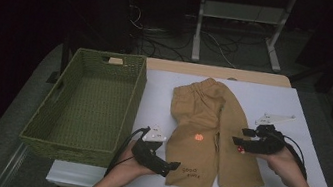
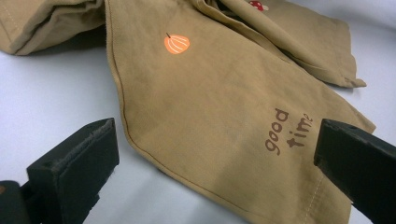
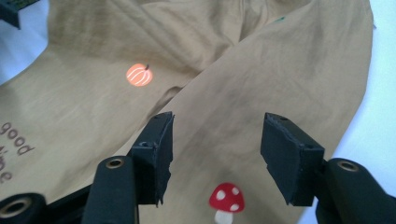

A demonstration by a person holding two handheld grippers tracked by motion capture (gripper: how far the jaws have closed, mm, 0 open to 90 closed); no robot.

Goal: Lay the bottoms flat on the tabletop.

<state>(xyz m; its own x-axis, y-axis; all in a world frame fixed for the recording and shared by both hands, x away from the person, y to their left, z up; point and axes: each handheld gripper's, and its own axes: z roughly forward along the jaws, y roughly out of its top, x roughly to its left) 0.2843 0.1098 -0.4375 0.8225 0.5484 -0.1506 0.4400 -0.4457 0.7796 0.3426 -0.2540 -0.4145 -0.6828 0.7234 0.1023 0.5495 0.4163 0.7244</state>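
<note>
Both grippers hang over the tan trousers [image 1: 211, 131], which lie flat on the white table [image 1: 303, 115] with the waistband at the far end and the two legs running toward me. My left gripper [image 2: 215, 163] has its jaws wide apart, one on each side of the near hem of the left leg, beside the brown "good time" lettering [image 2: 288, 132], and I cannot see either pad pressing the cloth. My right gripper [image 3: 216, 156] stands about half open above the right leg, nothing pinched between its black foam pads [image 3: 161, 154], and a small red mushroom print [image 3: 226, 197] sits just under the gap.

The fabric is a soft woven cotton in a matt mustard-tan, with stitched seams along the edges and a gathered elastic waist. An orange pumpkin print [image 1: 198, 138] marks the left leg about halfway down (it shows bright from both gripper cameras). The legs overlap a little near the crotch, with loose folds there.

Left of the trousers, a rectangular green woven basket [image 1: 136, 94] rests on the table, its rim just beside the cloth.
</note>
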